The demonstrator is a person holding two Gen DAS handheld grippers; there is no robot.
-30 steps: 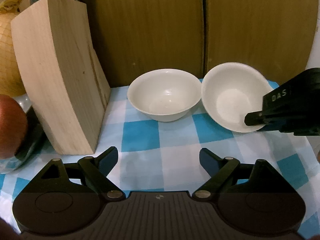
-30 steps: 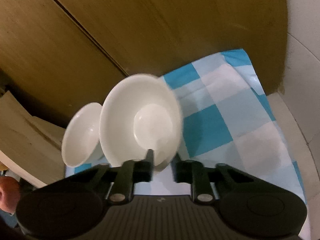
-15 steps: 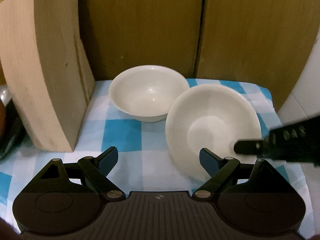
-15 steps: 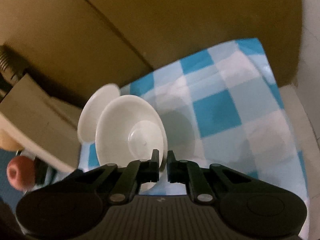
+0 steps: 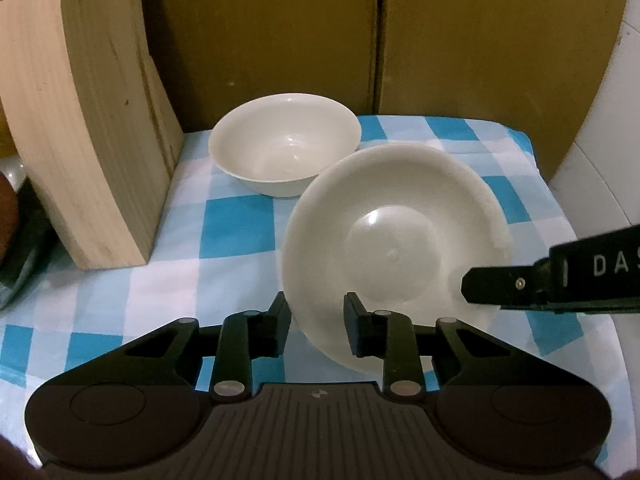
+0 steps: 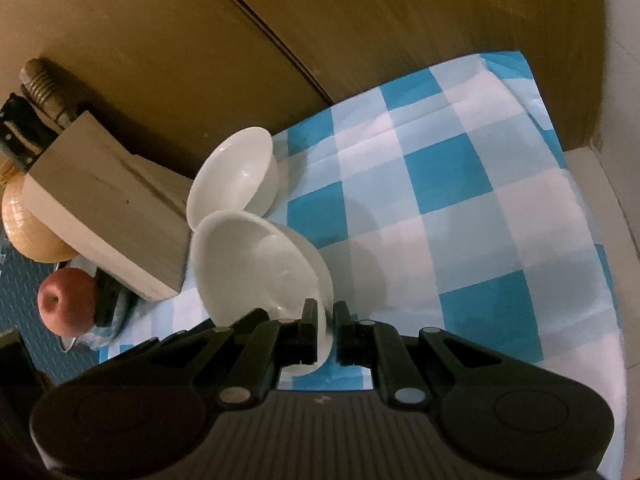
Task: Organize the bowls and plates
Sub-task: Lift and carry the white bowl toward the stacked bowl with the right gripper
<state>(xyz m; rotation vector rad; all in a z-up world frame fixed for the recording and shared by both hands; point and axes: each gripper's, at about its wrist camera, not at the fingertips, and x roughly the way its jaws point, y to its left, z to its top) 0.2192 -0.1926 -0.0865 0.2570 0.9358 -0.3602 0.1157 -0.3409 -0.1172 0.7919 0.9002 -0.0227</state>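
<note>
A white bowl (image 5: 390,240) is held tilted above the blue-checked cloth (image 5: 236,224). My right gripper (image 6: 324,330) is shut on its rim; the bowl also shows in the right wrist view (image 6: 256,264). My left gripper (image 5: 316,320) straddles the bowl's near left rim, its jaws narrowed but with a gap on each side. The right gripper's finger (image 5: 504,284) reaches in from the right. A second white bowl (image 5: 284,144) sits upright on the cloth at the back; it also shows in the right wrist view (image 6: 236,172).
A wooden knife block (image 5: 80,120) stands left of the bowls, with knife handles (image 6: 40,92) sticking out. A red apple (image 6: 66,300) and an onion (image 6: 24,228) lie beyond it. Brown cabinet doors (image 5: 460,32) close the back. A white surface (image 5: 600,168) is right.
The right gripper carried the tilted bowl nearer and leftward, toward my left gripper. The left gripper's jaws closed in from wide open around the bowl's rim.
</note>
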